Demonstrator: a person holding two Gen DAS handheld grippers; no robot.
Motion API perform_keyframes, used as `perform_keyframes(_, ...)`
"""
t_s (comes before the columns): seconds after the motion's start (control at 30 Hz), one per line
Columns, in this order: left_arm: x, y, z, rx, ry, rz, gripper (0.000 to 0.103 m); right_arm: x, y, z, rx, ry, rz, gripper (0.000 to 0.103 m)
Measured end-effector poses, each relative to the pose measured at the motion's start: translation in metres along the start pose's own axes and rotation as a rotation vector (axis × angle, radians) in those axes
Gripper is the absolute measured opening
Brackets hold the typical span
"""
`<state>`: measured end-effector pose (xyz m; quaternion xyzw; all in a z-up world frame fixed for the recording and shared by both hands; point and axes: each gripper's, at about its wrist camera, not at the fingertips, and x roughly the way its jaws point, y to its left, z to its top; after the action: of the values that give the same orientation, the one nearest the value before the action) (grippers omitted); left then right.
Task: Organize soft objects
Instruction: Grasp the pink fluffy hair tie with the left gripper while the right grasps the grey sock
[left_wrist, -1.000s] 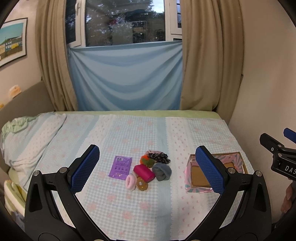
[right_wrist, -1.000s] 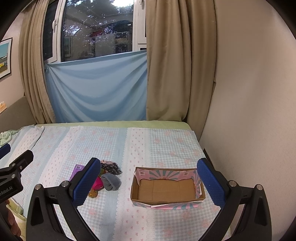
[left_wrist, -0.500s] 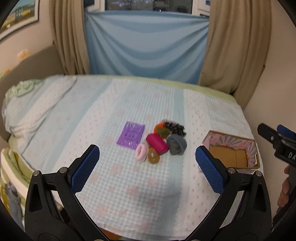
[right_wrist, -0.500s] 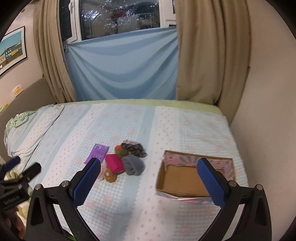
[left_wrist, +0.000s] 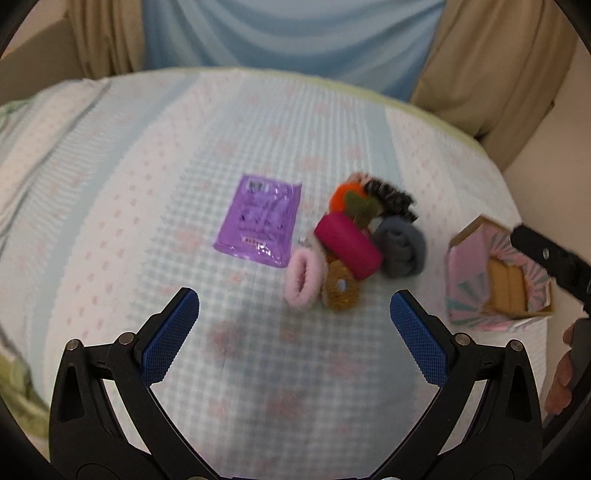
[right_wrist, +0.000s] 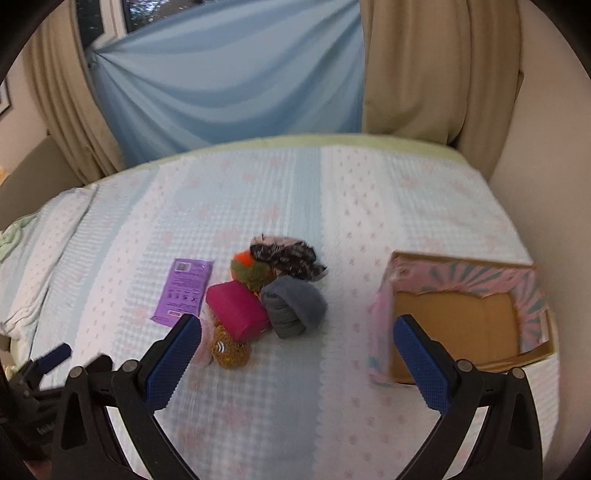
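Note:
A cluster of soft objects lies mid-bed: a pink fuzzy ring (left_wrist: 302, 280), a magenta roll (left_wrist: 347, 246) (right_wrist: 237, 309), a grey rolled cloth (left_wrist: 402, 246) (right_wrist: 294, 310), a brown fuzzy piece (left_wrist: 341, 288) (right_wrist: 229, 350), an orange-green pompom (left_wrist: 351, 201) (right_wrist: 249, 267) and a dark patterned scrunchie (left_wrist: 391, 197) (right_wrist: 286, 254). A flat purple packet (left_wrist: 260, 219) (right_wrist: 183, 291) lies left of them. An open pink-lined cardboard box (left_wrist: 496, 280) (right_wrist: 461, 321) stands to the right. My left gripper (left_wrist: 294, 334) is open and empty, just short of the cluster. My right gripper (right_wrist: 297, 356) is open and empty, near the cluster and box.
The bed (right_wrist: 369, 206) has a pale blue patterned cover. A pillow (left_wrist: 40, 125) lies at the left. Beige curtains (right_wrist: 436, 66) and a blue sheet (right_wrist: 229, 81) hang behind. A wall (right_wrist: 546, 147) runs along the right edge. The right gripper's tip shows in the left wrist view (left_wrist: 546, 258).
Both grippers have moved forward and tilted down toward the bed; the cluster and box now look much closer. Both stay open and empty.

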<state>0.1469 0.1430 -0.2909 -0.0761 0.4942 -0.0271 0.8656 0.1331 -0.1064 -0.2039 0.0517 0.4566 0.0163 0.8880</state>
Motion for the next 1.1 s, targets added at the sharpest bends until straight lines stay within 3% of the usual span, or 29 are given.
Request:
perform_keyframes(0.3, 0.109, 0.012, -0.017, 0.067, 0.081, -0.055, 0.097, 0.119, 0.019, -0.012, 0.100, 0.082, -0.031, 0.103)
perform_keyframes(0.37, 0.123, 0.015, -0.019, 0.069, 0.092, -0.065, 0.095, 0.139, 0.017, -0.015, 0.115, 0.095, -0.043, 0.103)
perform_keyframes(0.5, 0.150, 0.019, -0.020, 0.071, 0.119, -0.088, 0.082, 0.171, 0.013, -0.023, 0.153, 0.117, -0.054, 0.103)
perform_keyframes(0.63, 0.163, 0.017, -0.021, 0.091, 0.131, -0.125, 0.081, 0.195, 0.011, -0.026, 0.181, 0.130, -0.058, 0.100)
perform_keyframes(0.7, 0.167, 0.011, -0.020, 0.119, 0.139, -0.130, 0.070, 0.206, 0.009, -0.027, 0.198, 0.136, -0.054, 0.098)
perform_keyframes(0.93, 0.178, 0.004, -0.016, 0.142, 0.168, -0.167, 0.045, 0.228, -0.004, -0.023, 0.290, 0.145, -0.050, 0.083)
perform_keyframes(1.0, 0.179, 0.001, -0.016, 0.154, 0.172, -0.176, 0.032, 0.229, -0.008, -0.022, 0.308, 0.139, -0.047, 0.074)
perform_keyframes(1.1, 0.178, -0.004, -0.017, 0.167, 0.172, -0.175, 0.027, 0.231, -0.008, -0.020, 0.312, 0.138, -0.040, 0.061)
